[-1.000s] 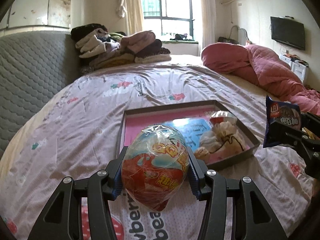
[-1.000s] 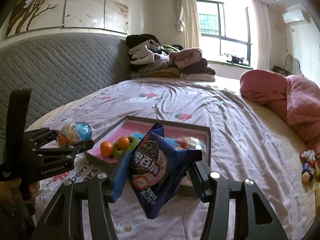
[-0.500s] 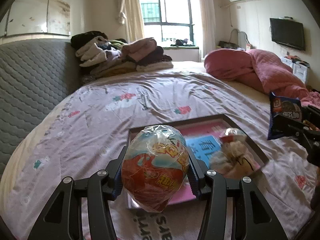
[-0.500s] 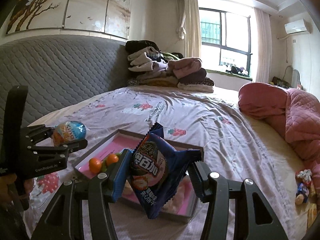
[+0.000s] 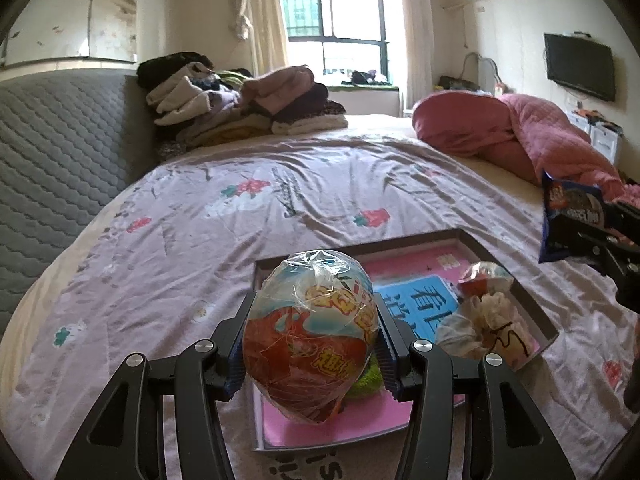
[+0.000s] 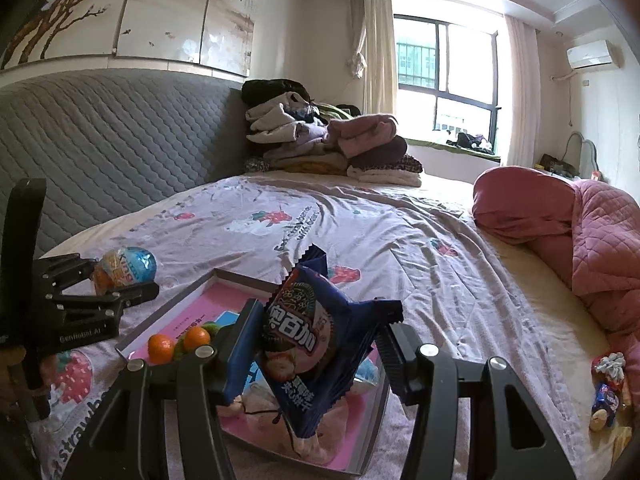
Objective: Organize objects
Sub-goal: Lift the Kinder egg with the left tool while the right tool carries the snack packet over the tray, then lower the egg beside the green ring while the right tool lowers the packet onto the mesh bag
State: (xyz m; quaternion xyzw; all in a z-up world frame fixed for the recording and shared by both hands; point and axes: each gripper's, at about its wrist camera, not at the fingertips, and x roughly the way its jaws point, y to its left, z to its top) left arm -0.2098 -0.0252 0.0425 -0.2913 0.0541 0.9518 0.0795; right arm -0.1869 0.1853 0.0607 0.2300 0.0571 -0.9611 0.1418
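My left gripper [image 5: 312, 344] is shut on a foil-wrapped toy egg [image 5: 310, 336], held above the near-left part of a shallow pink-lined tray [image 5: 548, 332] on the bed. The egg [image 6: 128, 266] and the left gripper [image 6: 120, 280] also show at the left of the right wrist view. My right gripper [image 6: 316, 344] is shut on a dark blue snack packet [image 6: 308, 344], hanging over the same tray [image 6: 168, 312]. That packet [image 5: 568, 216] appears at the right edge of the left wrist view. Two small oranges [image 6: 178, 342], a cream drawstring pouch [image 5: 484, 328] and a small wrapped sweet [image 5: 480, 280] lie in the tray.
The bed is covered by a lilac strawberry-print sheet [image 5: 248, 208]. Folded clothes [image 5: 240, 104] are piled by the grey quilted headboard [image 6: 120, 152]. A pink quilt [image 6: 580, 240] is bunched at the right. Small wrapped items [image 6: 606, 388] lie on the sheet at the right edge.
Both grippers have travelled across the bed with their loads, so the tray now sits lower and nearer, right under them. Neither grip has changed.
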